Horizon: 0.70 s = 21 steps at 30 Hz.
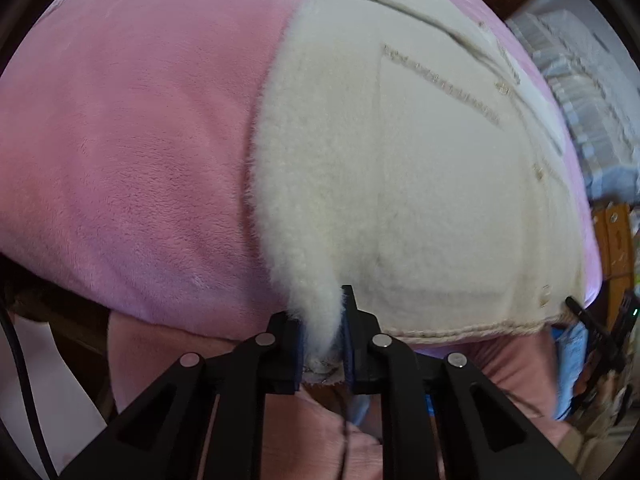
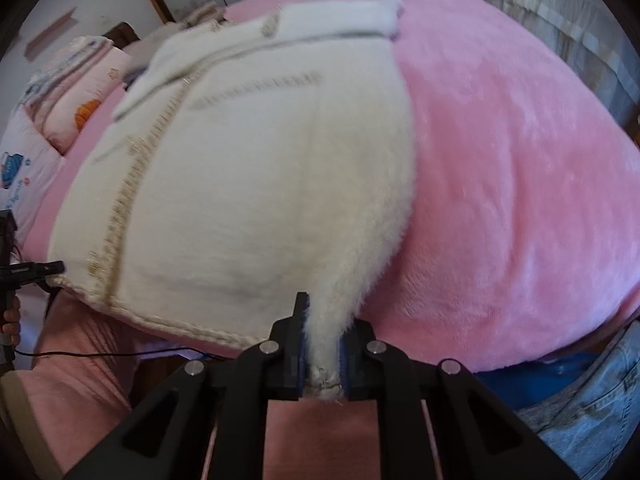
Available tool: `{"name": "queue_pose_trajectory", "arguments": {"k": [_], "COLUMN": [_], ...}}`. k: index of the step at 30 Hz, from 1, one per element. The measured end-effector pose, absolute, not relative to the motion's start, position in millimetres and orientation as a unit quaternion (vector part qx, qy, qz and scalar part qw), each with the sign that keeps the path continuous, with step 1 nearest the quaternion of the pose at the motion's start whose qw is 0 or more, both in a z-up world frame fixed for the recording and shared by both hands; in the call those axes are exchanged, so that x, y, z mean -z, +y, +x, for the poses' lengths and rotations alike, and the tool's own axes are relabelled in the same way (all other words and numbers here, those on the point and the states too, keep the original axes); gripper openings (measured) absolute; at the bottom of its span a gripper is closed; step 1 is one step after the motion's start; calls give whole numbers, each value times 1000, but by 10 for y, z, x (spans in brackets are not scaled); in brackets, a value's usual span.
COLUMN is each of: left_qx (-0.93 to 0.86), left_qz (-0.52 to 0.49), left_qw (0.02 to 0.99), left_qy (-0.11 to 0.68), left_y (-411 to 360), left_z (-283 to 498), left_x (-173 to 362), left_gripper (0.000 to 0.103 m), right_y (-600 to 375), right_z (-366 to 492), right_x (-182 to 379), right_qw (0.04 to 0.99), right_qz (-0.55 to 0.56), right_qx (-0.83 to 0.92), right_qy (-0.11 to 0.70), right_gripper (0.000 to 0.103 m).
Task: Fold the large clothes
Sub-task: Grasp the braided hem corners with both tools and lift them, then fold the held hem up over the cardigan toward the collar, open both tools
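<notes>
A cream fuzzy jacket (image 1: 420, 184) with beaded trim and buttons lies spread on a pink plush bed cover (image 1: 132, 140). My left gripper (image 1: 322, 340) is shut on its near left hem corner, which is pinched up between the fingers. In the right wrist view the same jacket (image 2: 260, 184) lies on the pink cover (image 2: 500, 200). My right gripper (image 2: 322, 360) is shut on its near right hem corner. The other gripper's tip shows at each view's edge, in the left wrist view (image 1: 580, 312) and in the right wrist view (image 2: 36, 270).
Pink pillows and folded bedding (image 2: 60, 92) lie at the head of the bed on the left. A striped blanket (image 1: 580, 92) lies beyond the right edge. Denim cloth (image 2: 592, 400) is at the lower right, and pink fabric (image 2: 80, 380) hangs below the bed's near edge.
</notes>
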<state>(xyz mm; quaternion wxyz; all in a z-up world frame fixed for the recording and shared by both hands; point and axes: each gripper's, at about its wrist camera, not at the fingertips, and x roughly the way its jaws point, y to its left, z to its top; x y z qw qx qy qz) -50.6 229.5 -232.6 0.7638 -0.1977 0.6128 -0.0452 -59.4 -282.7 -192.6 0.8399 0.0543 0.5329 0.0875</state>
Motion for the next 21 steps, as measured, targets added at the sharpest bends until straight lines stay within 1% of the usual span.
{"name": "queue_pose_trajectory", "arguments": {"k": [4,7,11,17,21], "left_qx": [68,72,67,14,-28], "left_qz": [-291,-326,-367,-360,-332], "left_qw": [768,788,796,828,850], "left_qy": [566,517,476,430,408], "left_y": [2373,2393,2449,2517,2628], "left_z": [-476,-334,51,957,1761], "left_x": [1940,1545,1143,661,545], "left_gripper": [11,11,11,11,10], "right_y": [-2881,-2917,-2905,-2968,-3092], "right_z": [-560,-425,-73,845,1696], "right_x": [1452,1069,637,183,131], "right_qw": [863,880,896,915,918], "right_qz": [91,109,114,120,142], "right_qx": [-107,-125,-140,-104,-67], "right_qy": [485,446,405,370,365], "right_gripper": [10,10,10,10,10]}}
